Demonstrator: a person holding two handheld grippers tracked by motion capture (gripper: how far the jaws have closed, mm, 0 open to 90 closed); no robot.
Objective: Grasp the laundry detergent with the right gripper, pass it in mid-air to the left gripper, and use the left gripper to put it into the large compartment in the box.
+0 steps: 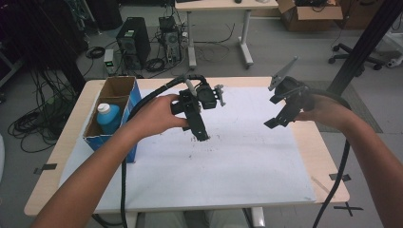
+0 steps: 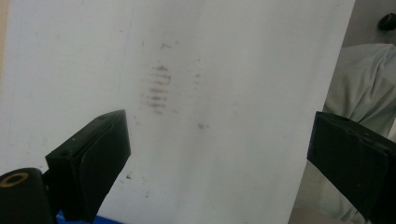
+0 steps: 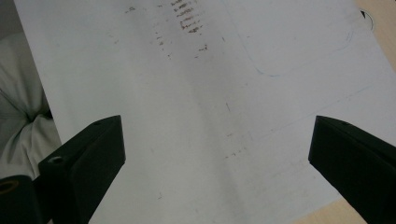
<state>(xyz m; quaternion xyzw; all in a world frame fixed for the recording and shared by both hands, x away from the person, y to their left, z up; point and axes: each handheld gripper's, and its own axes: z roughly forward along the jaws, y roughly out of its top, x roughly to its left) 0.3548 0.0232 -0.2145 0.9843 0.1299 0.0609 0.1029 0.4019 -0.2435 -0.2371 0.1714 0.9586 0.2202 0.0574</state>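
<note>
Both grippers are over the flat white paper sheet (image 1: pixel 247 156) that covers most of the pale wood tabletop (image 1: pixel 328 156), and both are empty. The sheet is matte and scuffed, with a patch of short dark smudge lines (image 2: pixel 159 88) near its middle and faint blue pen curves (image 3: pixel 280 70) in the right gripper view.

Left gripper (image 1: pixel 202 134): black blocky body with a ribbed black cable, held in the left hand (image 1: pixel 159 114), jaws spread wide, nothing between them. It is tilted down, with the tips just above the smudged patch. The left forearm comes in diagonally from bottom left.

Right gripper (image 1: pixel 278 118): black, with a grey three-cornered plate on top, held in the right hand (image 1: pixel 328 111) and raised above the right part of the sheet, jaws pointing down and left. Its own view shows the jaws wide apart over bare paper.

Open-top cardboard box with blue printed sides (image 1: pixel 114 111): at the table's left edge, just left of the left hand. A blue plastic bottle with a white cap (image 1: pixel 108 118) stands upright in the near part of the box.
</note>
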